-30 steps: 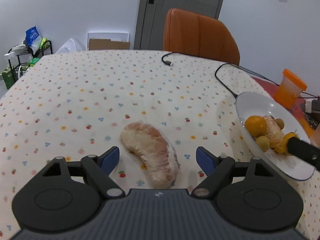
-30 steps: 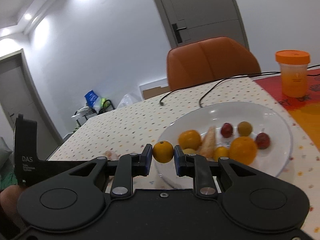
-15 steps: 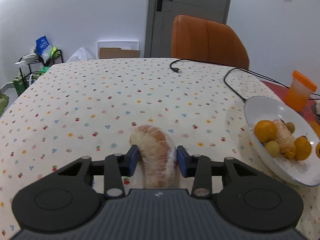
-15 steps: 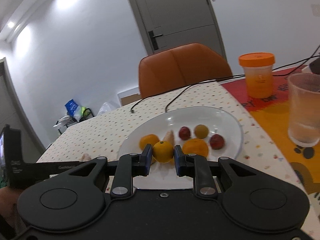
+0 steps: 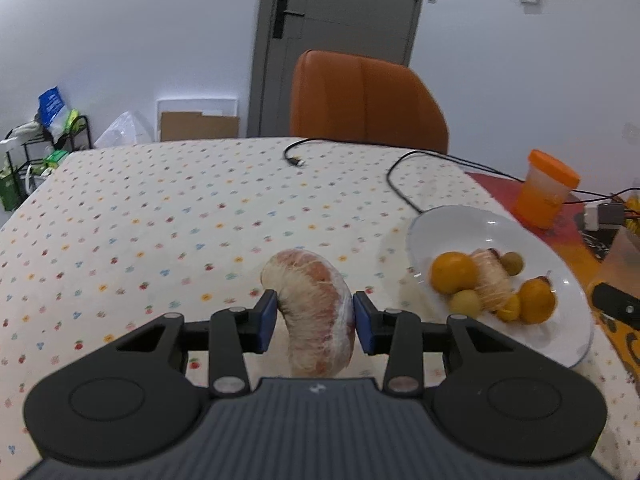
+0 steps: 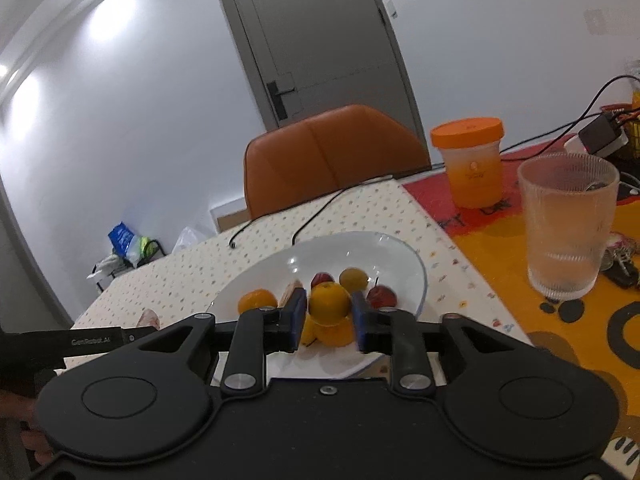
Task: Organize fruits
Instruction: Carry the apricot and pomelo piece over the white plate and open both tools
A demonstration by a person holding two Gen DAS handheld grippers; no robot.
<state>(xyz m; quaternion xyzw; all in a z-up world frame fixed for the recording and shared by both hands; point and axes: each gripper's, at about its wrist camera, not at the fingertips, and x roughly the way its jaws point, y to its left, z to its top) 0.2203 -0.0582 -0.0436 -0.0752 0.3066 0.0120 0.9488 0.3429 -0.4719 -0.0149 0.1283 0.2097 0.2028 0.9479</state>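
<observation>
In the left wrist view my left gripper (image 5: 314,320) is shut on a peeled pomelo segment (image 5: 310,292), pale pink and curved, held just above the dotted tablecloth (image 5: 160,220). To its right a white plate (image 5: 452,220) carries an orange (image 5: 454,272), another pomelo piece (image 5: 490,276) and several small fruits. In the right wrist view my right gripper (image 6: 329,312) is shut on a small orange (image 6: 329,302), low over the plate (image 6: 400,250) and just above another orange (image 6: 334,334). Red and yellow-green small fruits lie behind it.
A ribbed glass of water (image 6: 568,224) and an orange-lidded container (image 6: 472,164) stand right of the plate on a red and yellow mat (image 6: 520,280). A black cable (image 5: 400,184) runs across the far table. An orange chair (image 5: 366,100) sits behind the table.
My left gripper went from open around the pomelo segment to shut on it, and the segment has come up. My right gripper carried the small orange over the plate and lowered it.
</observation>
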